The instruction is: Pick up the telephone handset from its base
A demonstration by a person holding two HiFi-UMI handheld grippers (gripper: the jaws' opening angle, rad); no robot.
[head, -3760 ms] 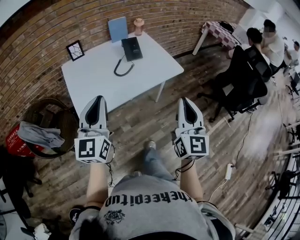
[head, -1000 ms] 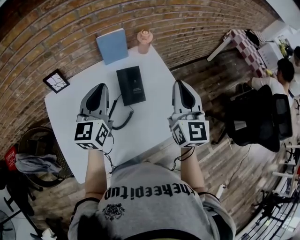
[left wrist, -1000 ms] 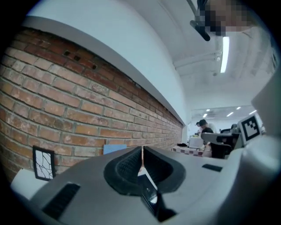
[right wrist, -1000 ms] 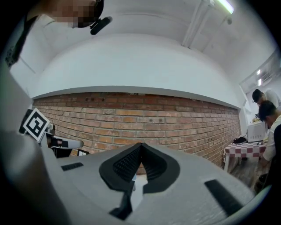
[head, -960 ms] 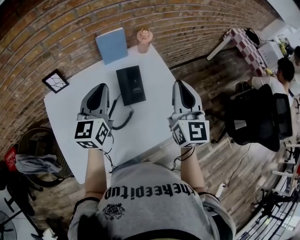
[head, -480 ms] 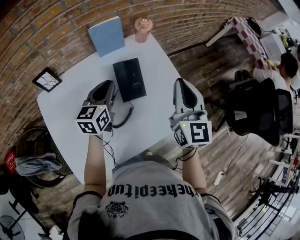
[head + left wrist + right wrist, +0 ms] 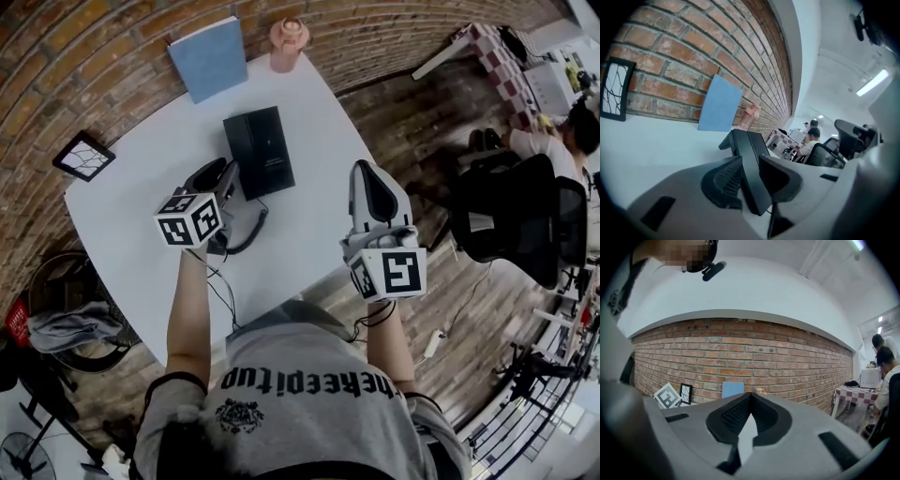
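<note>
The black telephone (image 7: 261, 152), handset on its base, lies on the white table (image 7: 141, 216), long axis near to far. Your left gripper (image 7: 223, 172) is nearer: its jaws have just been opening, and the telephone's near-left edge shows in their gap, unclamped. Your right gripper (image 7: 372, 175), closed and empty, hangs to the right. No brand is legible.

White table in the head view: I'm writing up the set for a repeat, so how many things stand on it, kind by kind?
Black telephone with curled cord: 1
Blue flat panel, maybe a book: 1
Small pink pot: 1
Black-framed picture: 1
Total: 4
</note>
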